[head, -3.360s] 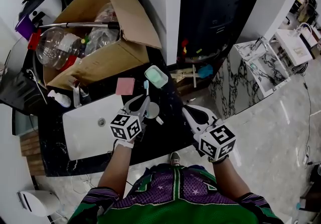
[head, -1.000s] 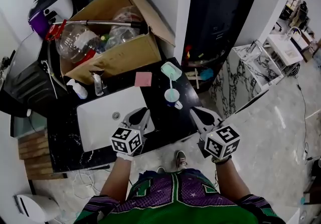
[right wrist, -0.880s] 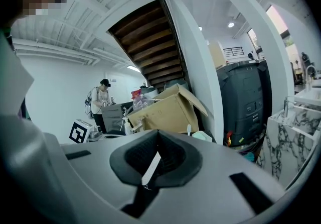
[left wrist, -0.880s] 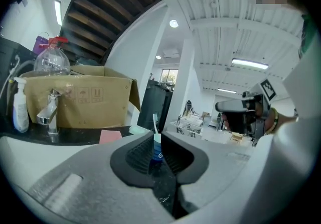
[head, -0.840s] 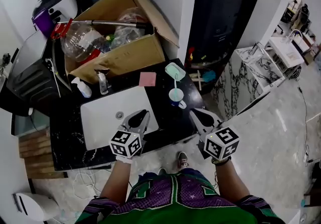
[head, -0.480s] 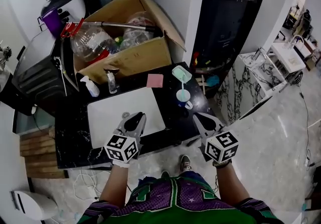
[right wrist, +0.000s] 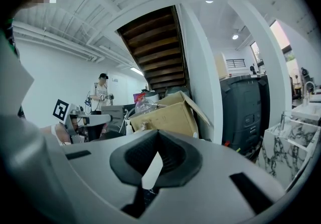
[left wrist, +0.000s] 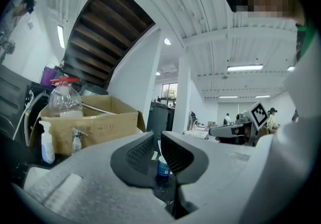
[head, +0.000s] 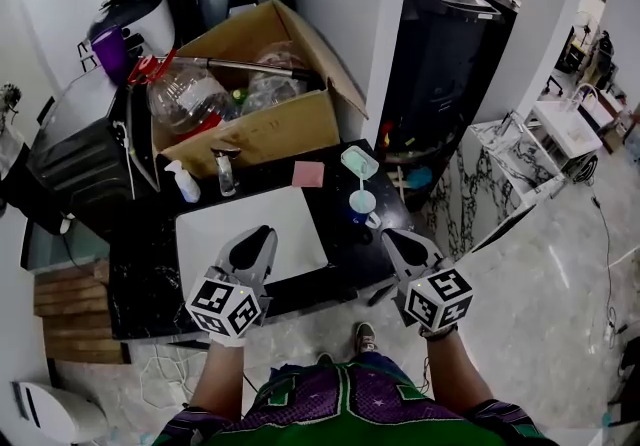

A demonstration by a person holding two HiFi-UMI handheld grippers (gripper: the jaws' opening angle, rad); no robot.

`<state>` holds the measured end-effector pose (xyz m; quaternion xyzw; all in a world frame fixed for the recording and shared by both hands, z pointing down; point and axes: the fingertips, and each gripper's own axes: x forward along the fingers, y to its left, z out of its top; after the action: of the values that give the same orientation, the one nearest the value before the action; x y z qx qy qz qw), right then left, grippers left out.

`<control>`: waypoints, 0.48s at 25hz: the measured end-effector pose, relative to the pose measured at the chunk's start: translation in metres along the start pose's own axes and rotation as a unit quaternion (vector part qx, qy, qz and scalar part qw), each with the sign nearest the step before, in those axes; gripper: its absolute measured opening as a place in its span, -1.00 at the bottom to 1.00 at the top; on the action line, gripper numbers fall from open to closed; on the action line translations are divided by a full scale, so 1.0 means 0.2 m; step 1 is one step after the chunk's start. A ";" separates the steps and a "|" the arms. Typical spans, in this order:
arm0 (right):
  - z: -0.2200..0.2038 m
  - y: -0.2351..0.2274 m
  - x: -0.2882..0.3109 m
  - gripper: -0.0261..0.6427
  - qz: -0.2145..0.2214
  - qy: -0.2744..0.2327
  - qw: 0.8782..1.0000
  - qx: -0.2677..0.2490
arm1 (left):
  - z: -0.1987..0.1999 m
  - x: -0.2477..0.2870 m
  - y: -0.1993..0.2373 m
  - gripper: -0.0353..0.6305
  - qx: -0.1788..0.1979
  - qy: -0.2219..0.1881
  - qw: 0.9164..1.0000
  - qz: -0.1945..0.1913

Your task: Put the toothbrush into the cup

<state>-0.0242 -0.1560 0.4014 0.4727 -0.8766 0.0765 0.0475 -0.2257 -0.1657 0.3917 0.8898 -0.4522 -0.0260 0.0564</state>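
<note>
A small blue-and-white cup (head: 362,203) stands on the black counter (head: 150,264), right of the white basin (head: 250,232). A pale toothbrush (head: 358,184) stands upright in it. In the left gripper view the cup (left wrist: 161,166) shows through the narrow slit between the jaws, well beyond them. My left gripper (head: 264,234) hovers over the basin's near edge, jaws slightly apart with nothing between them. My right gripper (head: 391,236) hangs at the counter's near right corner, short of the cup, with its tips touching and nothing held.
Behind the basin are a faucet (head: 225,170), a spray bottle (head: 186,183), a pink sponge (head: 308,173) and a mint soap dish (head: 359,162). A cardboard box (head: 262,124) of plastic bottles fills the back. A marble side table (head: 500,169) stands to the right.
Both grippers have drawn back from the cup toward the counter's near edge, the left one rising and shifting left. The left jaws, wide at the cup earlier, now stand narrow.
</note>
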 end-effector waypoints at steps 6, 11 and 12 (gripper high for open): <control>0.13 -0.01 -0.02 -0.92 -0.006 -0.030 1.000 -0.008 | 0.15 -0.04 -0.06 -0.76 0.052 -0.016 0.998 0.019; 0.21 -0.01 -0.04 -0.92 -0.013 -0.045 0.999 -0.022 | 0.23 -0.07 -0.04 -0.76 0.061 -0.021 0.997 0.048; 0.23 -0.01 -0.04 -0.92 -0.015 -0.048 0.998 -0.024 | 0.23 -0.07 -0.04 -0.76 0.061 -0.022 0.997 0.050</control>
<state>-0.0183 -0.1589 0.3558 0.4874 -0.8724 0.0320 0.0183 -0.2314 -0.1536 0.3443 0.8671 -0.4979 -0.0155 -0.0068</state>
